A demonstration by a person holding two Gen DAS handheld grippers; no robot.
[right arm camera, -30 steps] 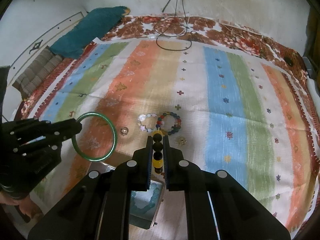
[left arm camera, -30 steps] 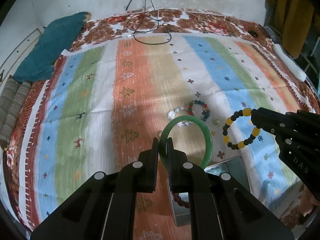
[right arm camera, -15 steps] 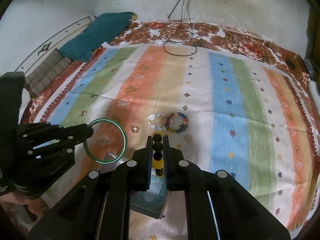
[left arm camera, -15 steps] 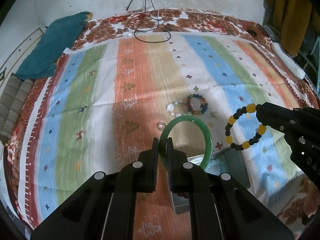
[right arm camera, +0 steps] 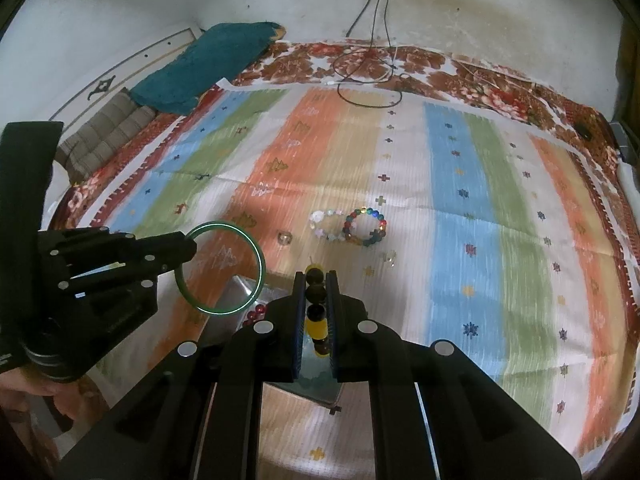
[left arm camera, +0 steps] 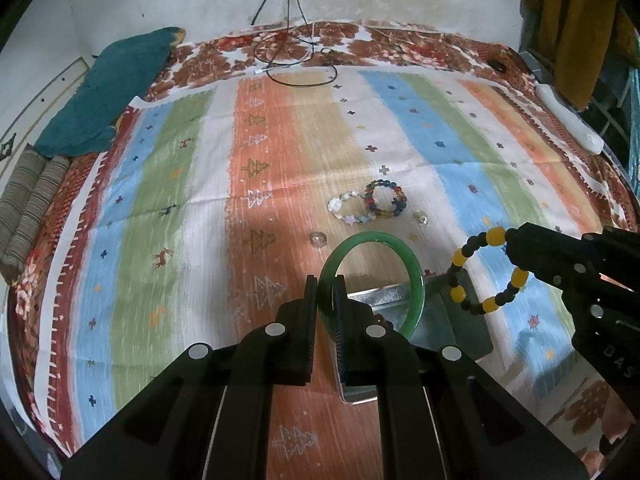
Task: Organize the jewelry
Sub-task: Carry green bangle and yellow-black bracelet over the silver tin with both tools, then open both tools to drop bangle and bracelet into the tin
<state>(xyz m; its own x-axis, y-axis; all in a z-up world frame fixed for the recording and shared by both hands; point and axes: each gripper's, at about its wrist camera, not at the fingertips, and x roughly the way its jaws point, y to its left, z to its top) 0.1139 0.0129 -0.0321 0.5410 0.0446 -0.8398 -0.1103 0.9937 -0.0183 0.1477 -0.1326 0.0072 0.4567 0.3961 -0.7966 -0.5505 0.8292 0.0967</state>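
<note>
My left gripper (left arm camera: pixel 325 280) is shut on a green jade bangle (left arm camera: pixel 414 276) and holds it above an open metal jewelry box (left arm camera: pixel 460 320). The bangle also shows in the right wrist view (right arm camera: pixel 259 268), held by the left gripper (right arm camera: pixel 188 248). My right gripper (right arm camera: pixel 317 280) is shut on a black and yellow bead bracelet (right arm camera: pixel 316 326) over the box (right arm camera: pixel 240 286); the bracelet hangs at the right of the left wrist view (left arm camera: pixel 458 258). On the striped cloth lie a pale bead bracelet (left arm camera: pixel 344 210), a multicoloured bead bracelet (left arm camera: pixel 386 198) and two rings (left arm camera: pixel 318 239).
A teal cushion (left arm camera: pixel 108 92) and a striped roll (left arm camera: pixel 28 204) lie at the bed's far left. Black cables (left arm camera: pixel 296 64) trail from the wall onto the cloth. A white object (left arm camera: pixel 572 120) lies along the right edge. Red beads (right arm camera: pixel 254 314) sit in the box.
Both grippers have drawn back and up with their jewelry, so the loose bracelets on the cloth look farther off and more of the box shows below.
</note>
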